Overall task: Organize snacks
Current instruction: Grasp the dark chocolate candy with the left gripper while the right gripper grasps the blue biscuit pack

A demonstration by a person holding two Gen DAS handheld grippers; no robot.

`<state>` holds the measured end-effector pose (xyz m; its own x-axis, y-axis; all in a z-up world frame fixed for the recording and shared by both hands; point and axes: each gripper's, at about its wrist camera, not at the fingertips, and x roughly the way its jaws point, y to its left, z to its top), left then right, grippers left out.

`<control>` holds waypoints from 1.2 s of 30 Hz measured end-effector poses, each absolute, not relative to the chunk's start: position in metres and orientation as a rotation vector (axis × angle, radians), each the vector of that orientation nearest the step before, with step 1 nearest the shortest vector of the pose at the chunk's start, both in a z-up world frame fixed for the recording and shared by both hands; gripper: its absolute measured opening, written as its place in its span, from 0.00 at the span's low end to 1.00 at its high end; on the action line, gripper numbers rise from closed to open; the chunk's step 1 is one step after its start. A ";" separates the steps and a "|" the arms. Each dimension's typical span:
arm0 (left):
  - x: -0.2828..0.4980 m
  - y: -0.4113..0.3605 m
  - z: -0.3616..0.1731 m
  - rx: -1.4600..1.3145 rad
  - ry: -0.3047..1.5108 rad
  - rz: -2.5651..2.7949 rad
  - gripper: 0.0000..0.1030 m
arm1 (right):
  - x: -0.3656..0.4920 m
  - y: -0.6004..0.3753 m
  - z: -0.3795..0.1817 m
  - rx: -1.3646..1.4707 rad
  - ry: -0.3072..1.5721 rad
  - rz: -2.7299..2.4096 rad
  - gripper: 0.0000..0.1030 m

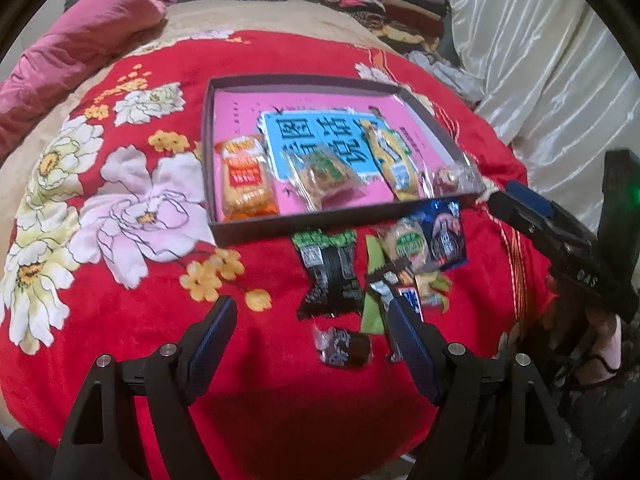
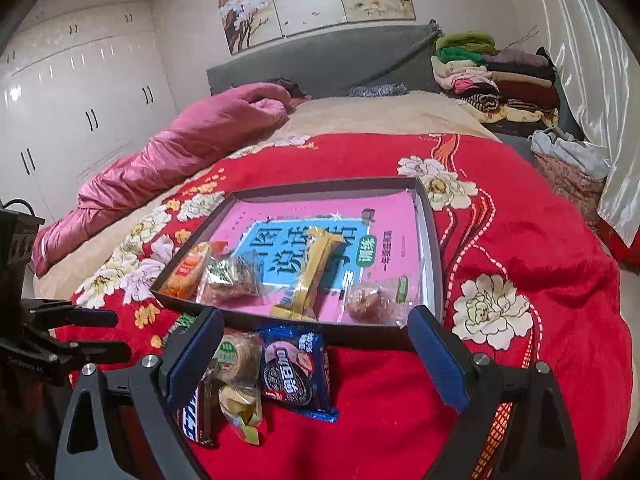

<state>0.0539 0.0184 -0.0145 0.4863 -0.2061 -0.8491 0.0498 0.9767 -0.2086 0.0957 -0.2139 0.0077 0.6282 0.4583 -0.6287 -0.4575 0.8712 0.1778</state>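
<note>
A shallow dark box (image 1: 304, 227) with a pink book cover inside lies on the red floral blanket. In it are an orange packet (image 1: 246, 184), a clear packet with a green label (image 1: 324, 178), a yellow bar (image 1: 394, 164) and a round wrapped snack (image 1: 448, 178). Loose in front of the box lie a black-and-green packet (image 1: 326, 276), a round cake (image 1: 408, 240), a blue cookie packet (image 1: 446, 232) and a small dark candy (image 1: 342, 346). My left gripper (image 1: 310, 322) hangs open above the black-and-green packet and the candy. My right gripper (image 2: 316, 346) stands open over the blue cookie packet (image 2: 296, 372), not pressing on it.
A pink quilt (image 2: 160, 164) lies rolled along the bed's left side. Folded clothes (image 2: 492, 72) are stacked by the grey headboard. A pale curtain (image 1: 540, 60) hangs at the right. My right gripper's body (image 1: 560, 236) reaches in at the right edge of the left wrist view.
</note>
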 end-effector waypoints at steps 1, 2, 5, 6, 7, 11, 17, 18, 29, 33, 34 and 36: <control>0.053 0.016 -0.016 -0.158 1.057 -0.162 0.77 | 0.096 -0.214 0.006 0.000 0.733 0.523 0.91; 0.052 0.014 -0.019 -0.153 1.066 -0.168 0.77 | 0.097 -0.214 0.004 0.001 0.743 0.523 0.91; 0.050 0.010 -0.024 -0.147 1.083 -0.178 0.77 | 0.098 -0.213 -0.001 -0.005 0.767 0.521 0.91; 0.050 0.008 -0.025 -0.143 1.087 -0.181 0.77 | 0.098 -0.212 -0.002 -0.009 0.774 0.523 0.91; 0.050 0.008 -0.026 -0.143 1.090 -0.182 0.77 | 0.098 -0.211 -0.003 -0.012 0.778 0.524 0.91; 0.048 0.006 -0.031 -0.141 1.108 -0.187 0.77 | 0.097 -0.208 -0.006 -0.031 0.790 0.529 0.91; 0.048 -0.001 -0.041 -0.118 1.151 -0.199 0.77 | 0.098 -0.205 -0.012 -0.047 0.818 0.531 0.91; 0.049 -0.002 -0.043 -0.111 1.157 -0.199 0.77 | 0.098 -0.204 -0.014 -0.050 0.829 0.530 0.91; 0.051 -0.009 -0.056 -0.103 1.183 -0.233 0.74 | 0.106 -0.196 -0.037 -0.114 0.911 0.497 0.91; 0.053 -0.008 -0.057 -0.116 1.177 -0.232 0.68 | 0.107 -0.187 -0.043 -0.163 0.911 0.498 0.91; 0.053 -0.008 -0.058 -0.119 1.178 -0.232 0.67 | 0.107 -0.186 -0.043 -0.170 0.908 0.497 0.91; 0.054 -0.008 -0.059 -0.123 1.180 -0.230 0.65 | 0.108 -0.183 -0.045 -0.185 0.907 0.496 0.91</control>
